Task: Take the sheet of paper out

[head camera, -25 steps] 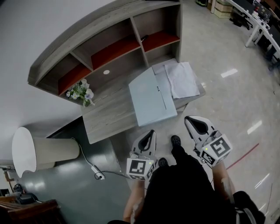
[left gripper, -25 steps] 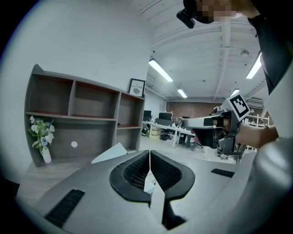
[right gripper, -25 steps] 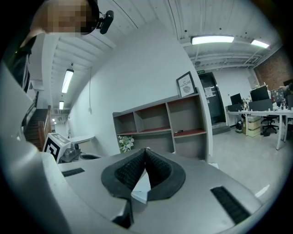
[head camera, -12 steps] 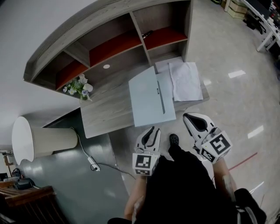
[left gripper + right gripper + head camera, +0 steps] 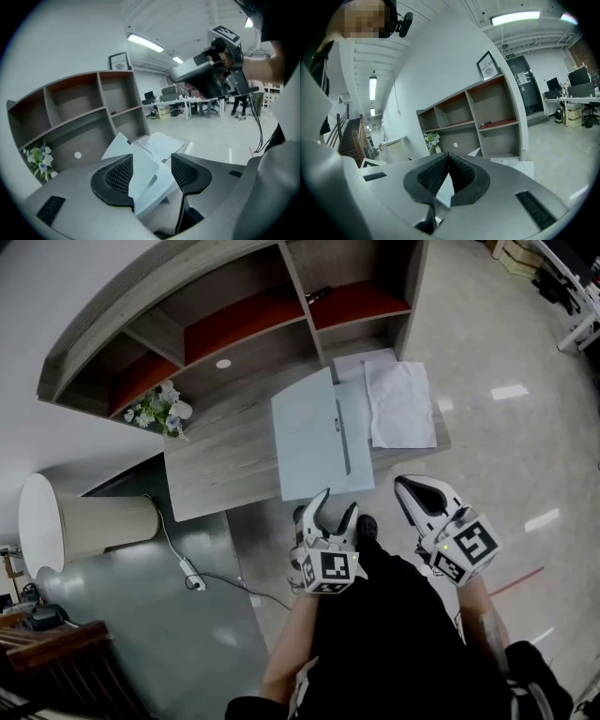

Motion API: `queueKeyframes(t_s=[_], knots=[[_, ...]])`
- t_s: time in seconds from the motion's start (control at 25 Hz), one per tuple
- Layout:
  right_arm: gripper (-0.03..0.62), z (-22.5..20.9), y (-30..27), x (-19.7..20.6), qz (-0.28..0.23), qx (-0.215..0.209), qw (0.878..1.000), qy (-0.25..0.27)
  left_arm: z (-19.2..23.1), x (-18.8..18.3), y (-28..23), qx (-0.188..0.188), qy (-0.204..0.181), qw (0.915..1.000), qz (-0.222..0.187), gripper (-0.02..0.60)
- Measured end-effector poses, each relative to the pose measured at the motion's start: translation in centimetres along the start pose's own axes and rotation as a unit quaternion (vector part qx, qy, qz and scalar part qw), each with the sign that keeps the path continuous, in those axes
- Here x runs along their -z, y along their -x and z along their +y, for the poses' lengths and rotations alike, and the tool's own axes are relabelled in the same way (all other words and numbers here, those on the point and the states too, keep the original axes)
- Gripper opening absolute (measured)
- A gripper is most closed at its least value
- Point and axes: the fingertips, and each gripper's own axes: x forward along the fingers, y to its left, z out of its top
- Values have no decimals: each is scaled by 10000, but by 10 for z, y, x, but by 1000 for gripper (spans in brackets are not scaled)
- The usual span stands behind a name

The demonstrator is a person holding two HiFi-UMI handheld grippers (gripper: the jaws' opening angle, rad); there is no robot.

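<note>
Bench (image 5: 225, 474) runs across mid-frame. The shelf unit (image 5: 234, 329) is behind it and flowers (image 5: 155, 411) sit at its upper-left end. The pale blue folder (image 5: 309, 442) lies at centre with its left flap tilted up, straight above your left claw (image 5: 335, 507) in frame. The sheet of paper (image 5: 401, 404) lies flat at the bench's right end, just beside the folder. Its long axis runs top-to-bottom of frame, short edge toward you. Your left claw is spread wide and has just been opening. There's nothing between its pads, and it's short of the bench edge. Your right claw (image 5: 408, 488) is pressed together and empty, below the paper in frame.
</note>
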Motion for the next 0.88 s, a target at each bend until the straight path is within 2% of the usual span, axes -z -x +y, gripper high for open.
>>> queueKeyframes(t_s=[0.2, 0.36, 0.6, 0.72, 0.88], knots=[[12, -4, -5, 4, 72, 35, 10000, -50, -3, 18, -24, -136, -469, 9984, 273, 253], [12, -6, -7, 11, 173, 46, 9998, -38, -1, 31, -41, -184, -594, 9973, 398, 253], [12, -8, -9, 17, 276, 105, 9995, -70, 9, 37, -50, -254, -436, 9979, 410, 248], [12, -9, -11, 16, 284, 123, 9995, -52, 13, 34, -51, -290, -377, 9983, 332, 218], [12, -7, -13, 14, 273, 124, 9995, -38, 14, 29, -46, -296, -260, 9990, 204, 147]])
